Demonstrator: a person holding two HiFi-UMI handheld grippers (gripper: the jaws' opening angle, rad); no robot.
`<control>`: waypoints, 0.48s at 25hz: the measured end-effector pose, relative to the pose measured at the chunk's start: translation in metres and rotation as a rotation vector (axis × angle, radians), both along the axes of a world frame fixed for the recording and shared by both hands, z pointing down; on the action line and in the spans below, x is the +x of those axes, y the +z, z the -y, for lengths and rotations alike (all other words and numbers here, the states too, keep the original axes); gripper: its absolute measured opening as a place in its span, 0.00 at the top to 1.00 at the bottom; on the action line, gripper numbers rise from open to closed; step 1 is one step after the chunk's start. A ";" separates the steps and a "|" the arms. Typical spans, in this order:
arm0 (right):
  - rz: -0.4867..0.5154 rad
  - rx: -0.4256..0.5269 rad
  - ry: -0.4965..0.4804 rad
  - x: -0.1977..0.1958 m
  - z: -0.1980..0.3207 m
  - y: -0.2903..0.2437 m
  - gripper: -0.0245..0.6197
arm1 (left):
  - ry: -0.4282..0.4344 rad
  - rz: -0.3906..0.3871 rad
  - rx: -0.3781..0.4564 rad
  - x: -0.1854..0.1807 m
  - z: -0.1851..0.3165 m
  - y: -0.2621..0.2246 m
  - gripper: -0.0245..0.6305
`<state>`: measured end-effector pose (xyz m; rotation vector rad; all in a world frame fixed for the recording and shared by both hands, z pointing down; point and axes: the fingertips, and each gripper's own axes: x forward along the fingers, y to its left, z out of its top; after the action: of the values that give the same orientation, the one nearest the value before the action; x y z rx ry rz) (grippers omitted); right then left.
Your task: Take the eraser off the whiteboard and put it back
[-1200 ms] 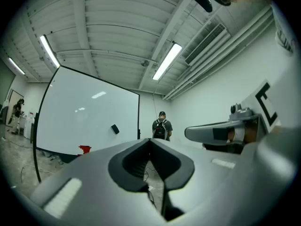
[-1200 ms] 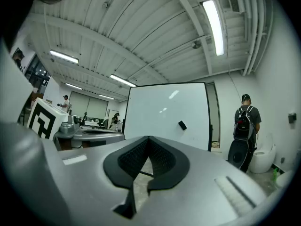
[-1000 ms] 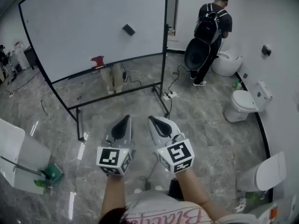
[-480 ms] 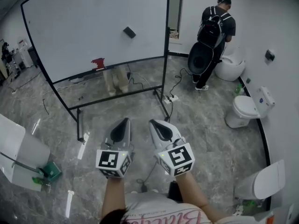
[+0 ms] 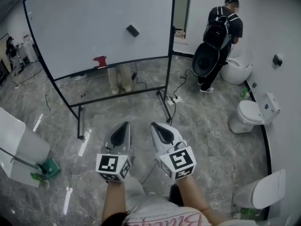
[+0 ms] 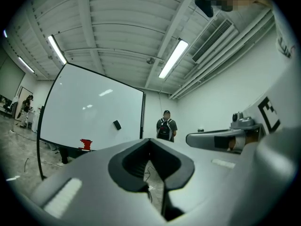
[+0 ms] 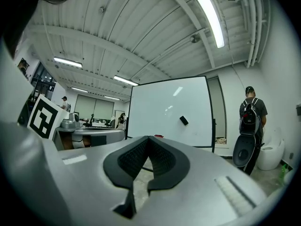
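Observation:
A small black eraser (image 5: 132,30) sticks to the large whiteboard (image 5: 84,27) on its black stand, far ahead across the floor. It also shows as a dark patch on the board in the left gripper view (image 6: 116,125) and the right gripper view (image 7: 184,120). A red object (image 5: 99,61) sits on the board's lower rail. My left gripper (image 5: 124,125) and right gripper (image 5: 155,125) are held side by side, level, pointing at the board and well short of it. Both are shut, with nothing between the jaws.
A person with a backpack (image 5: 221,29) stands at the back right beside a toilet (image 5: 237,67). More toilets (image 5: 251,114) line the right wall. Cables and a power strip (image 5: 174,99) lie by the stand's right leg. A white panel (image 5: 19,149) and green item (image 5: 47,168) sit left.
Both grippers have drifted slightly forward and lower. The whiteboard, eraser and the person have shifted a little to the right in the head view. The jaws stay shut.

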<state>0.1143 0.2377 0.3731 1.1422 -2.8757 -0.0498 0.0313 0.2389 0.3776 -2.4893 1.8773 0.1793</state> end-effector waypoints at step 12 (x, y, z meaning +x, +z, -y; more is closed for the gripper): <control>0.004 -0.013 0.020 -0.025 0.079 0.010 0.96 | 0.037 0.012 0.007 -0.023 0.085 0.003 0.96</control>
<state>0.0890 0.1588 0.3827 1.1702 -2.8631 -0.0278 0.0084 0.1543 0.3807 -2.5162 1.8241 0.1709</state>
